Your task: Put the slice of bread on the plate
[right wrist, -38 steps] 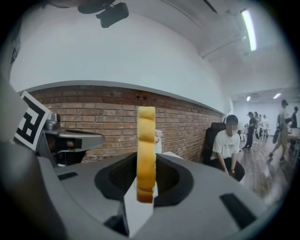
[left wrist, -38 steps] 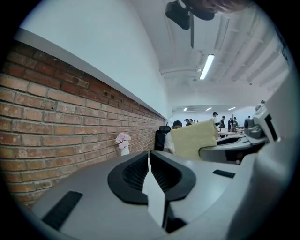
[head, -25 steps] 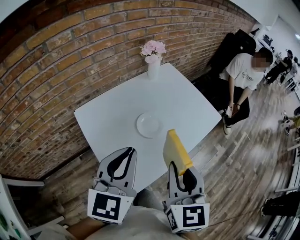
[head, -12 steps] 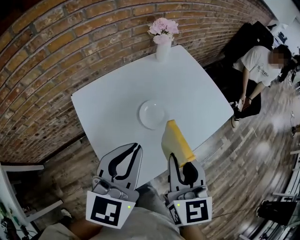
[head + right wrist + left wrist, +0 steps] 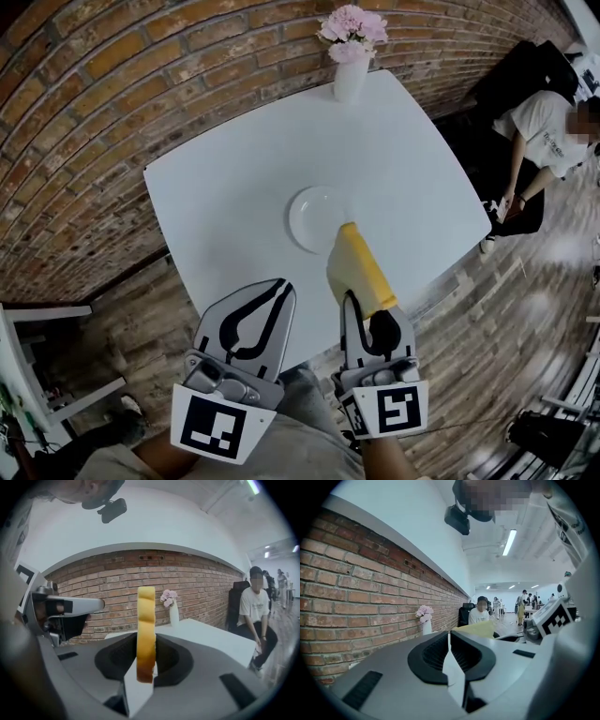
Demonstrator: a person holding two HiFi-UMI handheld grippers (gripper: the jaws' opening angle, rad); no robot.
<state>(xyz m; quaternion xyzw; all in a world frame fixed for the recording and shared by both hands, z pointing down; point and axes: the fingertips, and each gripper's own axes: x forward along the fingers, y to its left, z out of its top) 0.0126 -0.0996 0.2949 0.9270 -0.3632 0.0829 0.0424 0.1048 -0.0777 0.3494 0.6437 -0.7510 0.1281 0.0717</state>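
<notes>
Yellow bread slice (image 5: 361,267) clamped in right tongs (image 5: 352,302), left tongs (image 5: 279,289) together, empty

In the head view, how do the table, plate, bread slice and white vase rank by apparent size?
1. table
2. plate and bread slice: alike; the bread is nearer the camera, so unranked
3. white vase

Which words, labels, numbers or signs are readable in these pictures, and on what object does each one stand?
Readable text: none in any view.
Print on the seated person's white shirt: too small and blurred to read.
Left marker cube: a black-and-white square pattern, no letters.
Right marker cube: a black-and-white square pattern, no letters.
</notes>
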